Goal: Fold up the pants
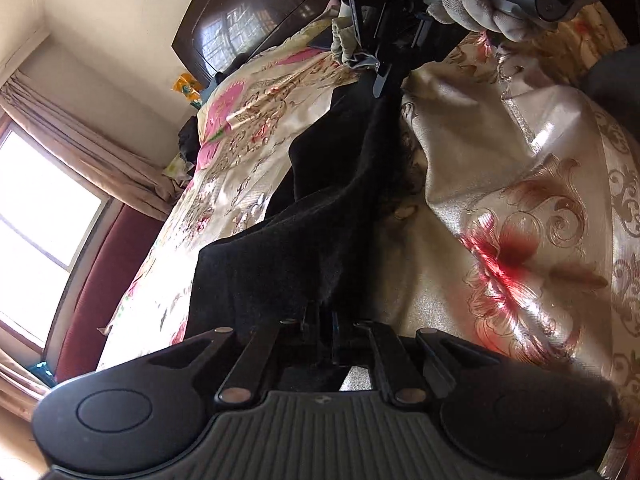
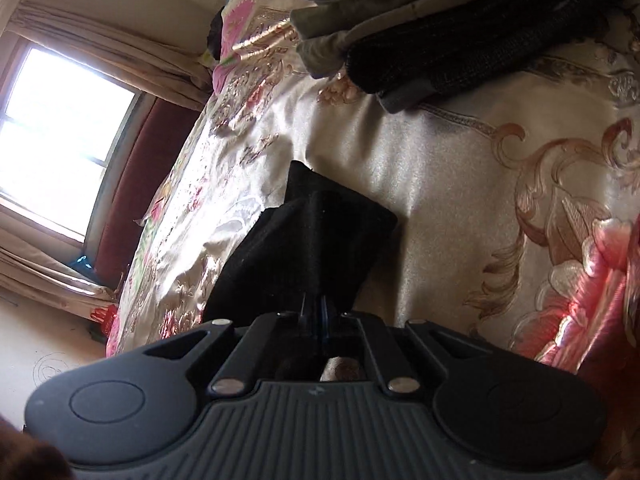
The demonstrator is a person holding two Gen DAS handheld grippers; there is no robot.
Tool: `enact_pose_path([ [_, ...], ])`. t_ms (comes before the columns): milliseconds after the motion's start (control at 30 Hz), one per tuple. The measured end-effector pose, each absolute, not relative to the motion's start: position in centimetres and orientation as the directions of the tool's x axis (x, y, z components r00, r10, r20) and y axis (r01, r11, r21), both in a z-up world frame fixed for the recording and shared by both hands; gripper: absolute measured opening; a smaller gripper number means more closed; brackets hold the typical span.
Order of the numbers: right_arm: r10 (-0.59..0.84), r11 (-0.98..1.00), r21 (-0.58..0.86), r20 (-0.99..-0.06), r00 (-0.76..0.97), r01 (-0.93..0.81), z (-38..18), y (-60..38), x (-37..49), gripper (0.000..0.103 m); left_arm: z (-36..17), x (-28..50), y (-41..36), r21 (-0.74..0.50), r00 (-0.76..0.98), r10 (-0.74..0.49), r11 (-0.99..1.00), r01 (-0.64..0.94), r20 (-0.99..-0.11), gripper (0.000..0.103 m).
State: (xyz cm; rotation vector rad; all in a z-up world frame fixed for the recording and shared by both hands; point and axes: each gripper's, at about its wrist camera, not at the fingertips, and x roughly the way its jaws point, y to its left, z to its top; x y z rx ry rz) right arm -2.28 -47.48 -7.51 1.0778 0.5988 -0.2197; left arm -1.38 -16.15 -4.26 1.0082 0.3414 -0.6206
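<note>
The black pants [image 1: 320,200] hang stretched over the floral bedspread [image 1: 500,200], held at both ends. My left gripper [image 1: 326,320] is shut on the near end of the pants. My right gripper [image 1: 384,76], held by a gloved hand, shows at the top of the left wrist view, shut on the far end. In the right wrist view my right gripper [image 2: 316,312] is shut on a bunched end of the black pants [image 2: 304,240], which hangs above the bedspread [image 2: 460,184].
A stack of folded dark and grey clothes [image 2: 440,28] lies on the bed at the top of the right wrist view. A dark wooden headboard [image 1: 248,20] stands at the far end. A window [image 1: 36,208] with curtains lies to the left, past the bed edge.
</note>
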Motion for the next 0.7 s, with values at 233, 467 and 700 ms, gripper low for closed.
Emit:
enact_pose_path([
  [233, 0.076, 0.498, 0.77, -0.497, 0.865, 0.398, -5.5, -48.0, -1.4, 0.005, -3.3, -0.5, -16.5, 0.688, 0.798, -0.316, 0.405, 0.603, -0.513, 0.024],
  [467, 0.112, 0.481, 0.75, -0.565, 0.817, 0.453, -7.1, -49.4, 0.4, 0.01, -4.2, -1.1, -16.4, 0.695, 0.789, -0.315, 0.374, 0.614, -0.527, 0.024],
  [700, 0.111, 0.455, 0.784, -0.52, 0.847, 0.422, -6.3, -49.6, 0.8, 0.002, -3.2, 0.1, -16.3, 0.698, 0.803, -0.314, 0.397, 0.596, -0.507, 0.024],
])
